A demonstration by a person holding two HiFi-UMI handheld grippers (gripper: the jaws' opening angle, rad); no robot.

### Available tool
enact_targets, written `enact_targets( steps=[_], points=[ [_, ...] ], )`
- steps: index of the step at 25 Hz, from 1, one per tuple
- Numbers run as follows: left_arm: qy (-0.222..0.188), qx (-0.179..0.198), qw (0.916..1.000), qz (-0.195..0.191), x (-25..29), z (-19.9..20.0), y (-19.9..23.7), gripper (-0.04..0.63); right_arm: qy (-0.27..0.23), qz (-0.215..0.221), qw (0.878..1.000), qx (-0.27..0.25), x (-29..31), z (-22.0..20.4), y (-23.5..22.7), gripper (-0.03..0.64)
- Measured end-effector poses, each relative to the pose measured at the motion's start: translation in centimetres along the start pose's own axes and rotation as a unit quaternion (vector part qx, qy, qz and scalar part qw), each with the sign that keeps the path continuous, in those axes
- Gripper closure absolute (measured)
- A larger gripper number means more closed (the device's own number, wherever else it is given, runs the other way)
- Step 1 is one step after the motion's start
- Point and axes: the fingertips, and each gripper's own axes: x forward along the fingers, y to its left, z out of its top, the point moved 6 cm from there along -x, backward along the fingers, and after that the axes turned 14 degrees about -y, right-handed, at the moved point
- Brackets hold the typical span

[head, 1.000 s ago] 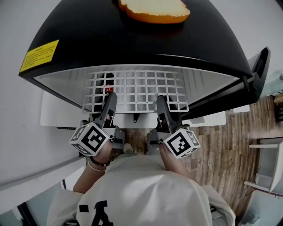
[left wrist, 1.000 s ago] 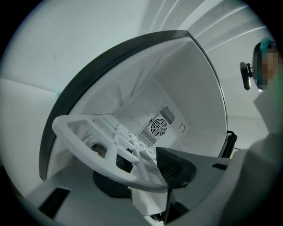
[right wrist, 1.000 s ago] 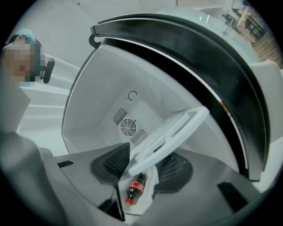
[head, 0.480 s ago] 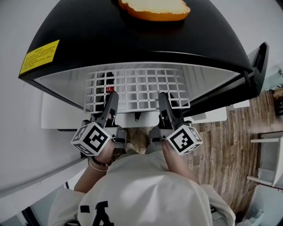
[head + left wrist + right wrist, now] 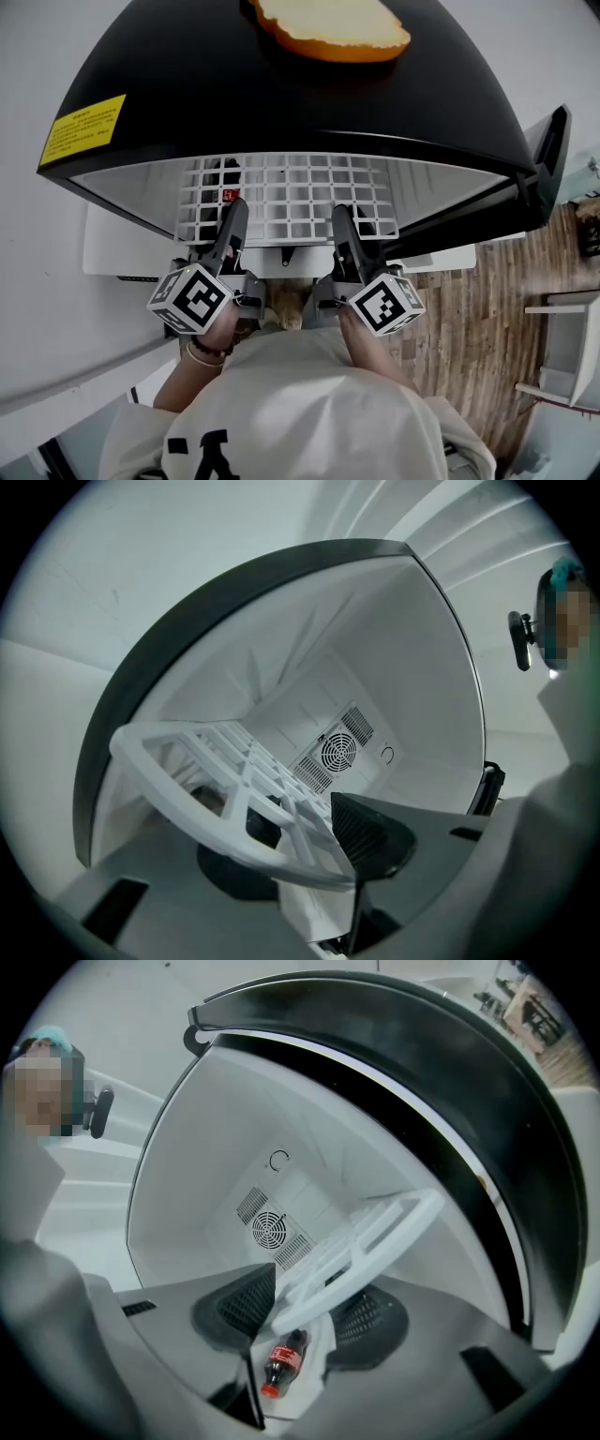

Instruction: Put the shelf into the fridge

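At the fridge's open front, left gripper: it is closed on the front rim of the shelf, and the rim is pinched between the ribbed black pads.
Right gripper: it is likewise clamped on the front rim, further toward the fridge's door side, and the rim is seen pressed between both pads.
Gripper pose: both are pointed level into the fridge cavity, side by side and apart, and a marker cube is carried at the rear of each.
Shelf: a white open grid is held by both grippers. Its far part is tucked inside the fridge under the black top, and its front rim is left just outside the opening. Whether it is seated on any ledge cannot be told.
Cola bottle: it has a red label and cap, and it is seen inside the fridge, below the shelf.
Fan grille: it is set in the fridge's white rear wall, beyond the shelf.
Fridge: the black top is seen from above, over a white interior.
Fridge door: it is swung open at the fridge's right side.
Yellow label: it is stuck on the fridge top, near its left front corner.
Orange-rimmed object: it is placed on the fridge top, toward the back.
Wooden floor: it is seen in front of the fridge, on the door side.
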Motion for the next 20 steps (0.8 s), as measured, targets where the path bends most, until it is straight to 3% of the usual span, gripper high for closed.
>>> enact_targets(
  steps=[20],
  points=[
    [-0.003, 0.003, 1.0, -0.003, 1.2, 0.1, 0.3, 0.423, -0.006, 0.002, 1.0, 0.0, 1.2, -0.1, -0.3, 0.443]
  ],
)
